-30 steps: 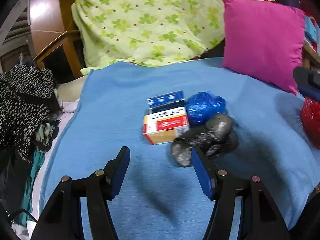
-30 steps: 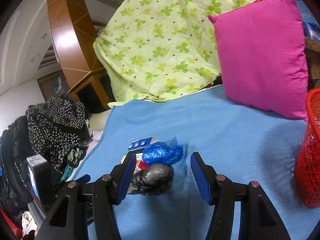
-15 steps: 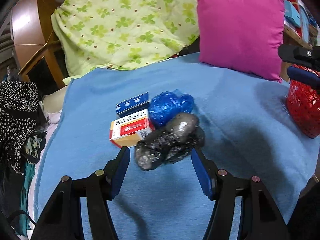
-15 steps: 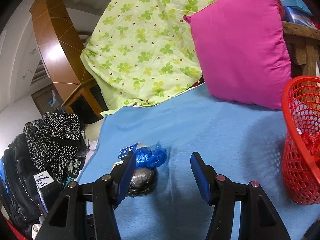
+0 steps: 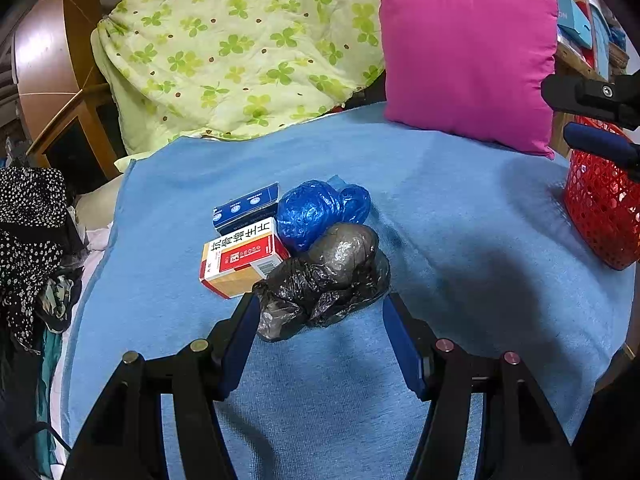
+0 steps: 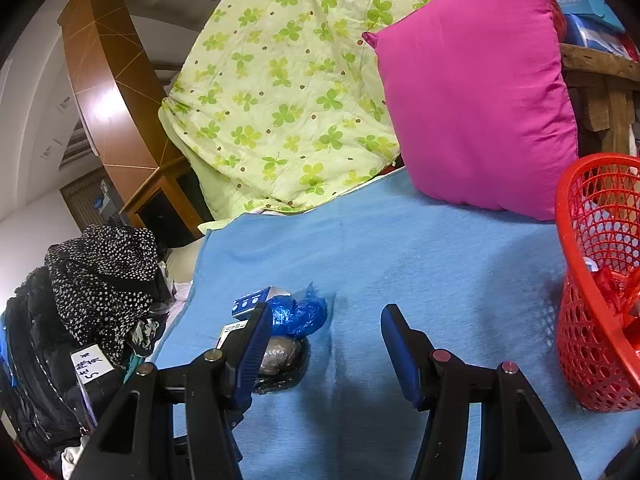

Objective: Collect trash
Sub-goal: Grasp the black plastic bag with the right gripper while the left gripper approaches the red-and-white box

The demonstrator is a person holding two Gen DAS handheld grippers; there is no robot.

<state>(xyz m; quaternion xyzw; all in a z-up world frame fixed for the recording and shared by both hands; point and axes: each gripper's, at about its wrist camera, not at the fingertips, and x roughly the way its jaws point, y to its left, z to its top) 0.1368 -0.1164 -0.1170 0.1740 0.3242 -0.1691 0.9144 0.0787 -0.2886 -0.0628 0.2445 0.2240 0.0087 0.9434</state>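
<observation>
A crumpled black plastic bag point(image 5: 326, 276) lies on the blue blanket point(image 5: 440, 216), with a blue plastic bag point(image 5: 316, 210), a red and white carton point(image 5: 242, 256) and a small blue box point(image 5: 246, 206) touching behind it. My left gripper point(image 5: 320, 340) is open, its jaws on either side of the black bag's near end. My right gripper point(image 6: 322, 344) is open and empty above the blanket; the black bag point(image 6: 282, 360) and the blue bag point(image 6: 298, 314) sit by its left finger. A red mesh basket point(image 6: 592, 320) stands to the right, also in the left wrist view point(image 5: 600, 208).
A magenta pillow point(image 5: 468, 56) and a green clover quilt point(image 5: 248, 48) lie at the back. A pile of dark spotted clothes point(image 6: 100, 276) sits off the bed's left edge. A wooden cabinet point(image 6: 116, 92) stands behind.
My left gripper has moved forward and right, so the black bag now sits between its open jaws. My right gripper has drawn right toward the red basket, which shows more fully.
</observation>
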